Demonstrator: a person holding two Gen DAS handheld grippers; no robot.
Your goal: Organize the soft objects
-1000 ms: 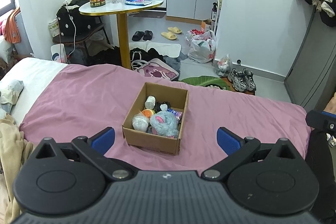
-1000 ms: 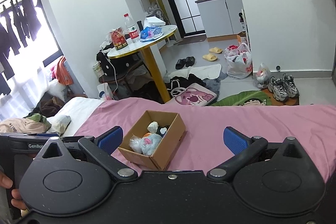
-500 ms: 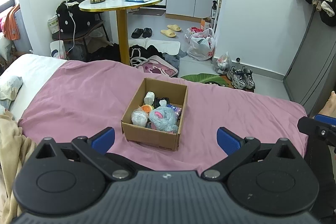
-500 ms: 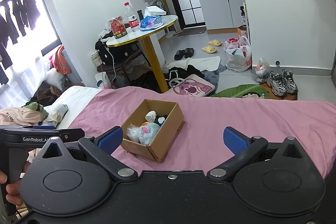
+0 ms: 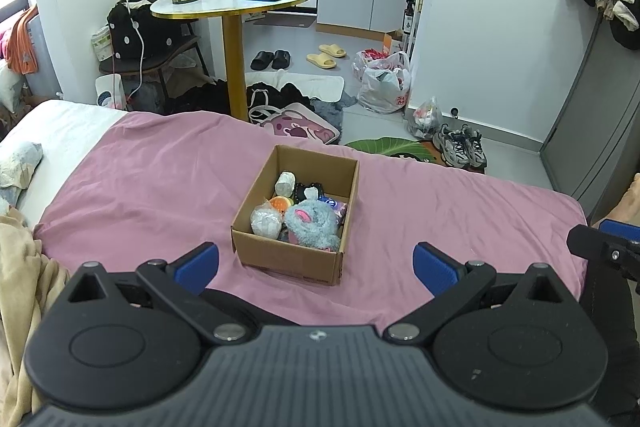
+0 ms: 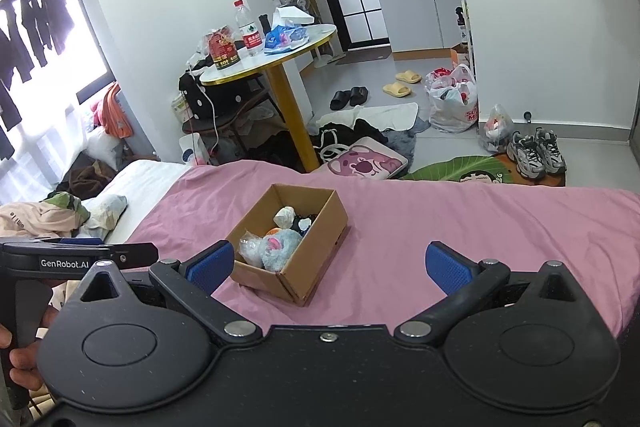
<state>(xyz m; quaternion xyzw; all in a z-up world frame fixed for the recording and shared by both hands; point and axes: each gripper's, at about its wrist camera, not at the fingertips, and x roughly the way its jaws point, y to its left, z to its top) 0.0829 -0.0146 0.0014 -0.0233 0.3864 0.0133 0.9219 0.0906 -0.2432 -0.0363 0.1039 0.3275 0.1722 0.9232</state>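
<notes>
Claws spread wide and empty, both aimed over the bed at one box.

Left claw [image 5: 316, 265] and right claw [image 6: 328, 265] hover short of the cardboard box [image 5: 292, 259] on the pink bedspread [image 5: 140, 187], where the soft objects [image 5: 310, 225] already sit heaped, fluffy blue toy on top. Only the right view catches the hand [image 6: 18, 359] gripping the left tool; the round desk [image 5: 232, 1] stands beyond.

Left matte black plastic claw [image 5: 316, 263]: ribbed grey-black housing, two round discs, silver pivot screws, blue textured fingertip pads [image 5: 198, 261]. Right matte black plastic claw [image 6: 329, 265]: same build, smooth speckled housing, blue pads [image 6: 444, 267]. White "GenRobot.AI" lettering marks the left unit's side.
</notes>
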